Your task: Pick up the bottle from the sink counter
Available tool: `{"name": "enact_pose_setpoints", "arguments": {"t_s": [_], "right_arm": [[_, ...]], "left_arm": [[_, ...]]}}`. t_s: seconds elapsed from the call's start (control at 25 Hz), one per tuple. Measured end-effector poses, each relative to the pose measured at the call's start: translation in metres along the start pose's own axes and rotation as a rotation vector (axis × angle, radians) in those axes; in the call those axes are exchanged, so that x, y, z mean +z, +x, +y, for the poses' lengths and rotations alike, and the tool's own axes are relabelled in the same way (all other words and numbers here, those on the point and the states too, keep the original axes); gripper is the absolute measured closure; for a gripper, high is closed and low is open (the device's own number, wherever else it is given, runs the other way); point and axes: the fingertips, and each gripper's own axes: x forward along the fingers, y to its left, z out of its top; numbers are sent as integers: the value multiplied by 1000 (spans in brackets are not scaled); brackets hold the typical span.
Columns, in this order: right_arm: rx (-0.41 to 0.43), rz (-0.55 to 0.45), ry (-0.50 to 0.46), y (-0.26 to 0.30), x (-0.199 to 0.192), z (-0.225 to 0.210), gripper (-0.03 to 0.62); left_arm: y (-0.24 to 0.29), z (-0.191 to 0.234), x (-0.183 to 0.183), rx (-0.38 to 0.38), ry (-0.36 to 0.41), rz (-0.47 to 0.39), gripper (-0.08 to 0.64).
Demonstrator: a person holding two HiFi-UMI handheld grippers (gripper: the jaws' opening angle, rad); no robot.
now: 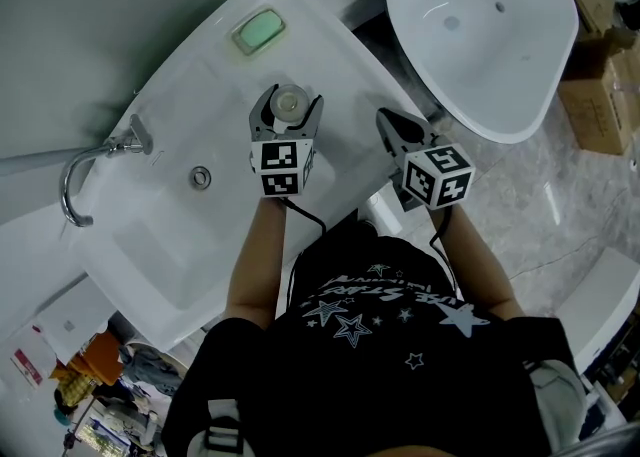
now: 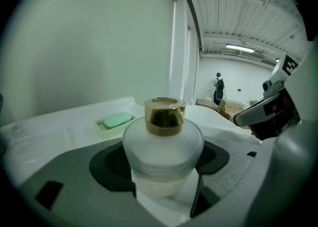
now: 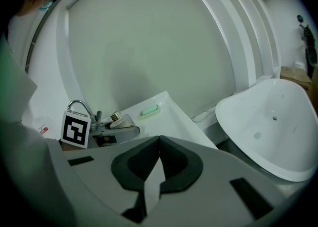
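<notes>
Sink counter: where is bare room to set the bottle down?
Bare ledge lies between the soap dish and the faucet; the basin around the drain is open too. Crowded: the counter's right edge, where the left gripper clamps the bottle, right gripper alongside.

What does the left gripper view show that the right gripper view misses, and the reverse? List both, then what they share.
Only the left gripper view: the frosted bottle in full, clamped by the left gripper, and the right gripper from outside. Only the right gripper view: the chrome faucet, the left gripper's marker cube, and its own jaws closed on nothing. Both: the bottle's gold cap, green soap, white sink counter.
</notes>
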Motion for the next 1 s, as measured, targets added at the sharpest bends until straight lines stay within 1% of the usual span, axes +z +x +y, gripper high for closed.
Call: {"name": "enact_pose_setpoints", "arguments": {"t_s": [0.32, 0.64, 1.0], "right_arm": [[20, -33, -15, -23, -4, 13, 586], [53, -66, -37, -64, -17, 28, 586], [109, -108, -80, -128, -44, 55, 586]], "left_arm": [[-36, -15, -2, 7, -11, -27, 215], [-88, -39, -1, 45, -26, -68, 215], [-159, -84, -10, 97, -11, -115, 215]]}}
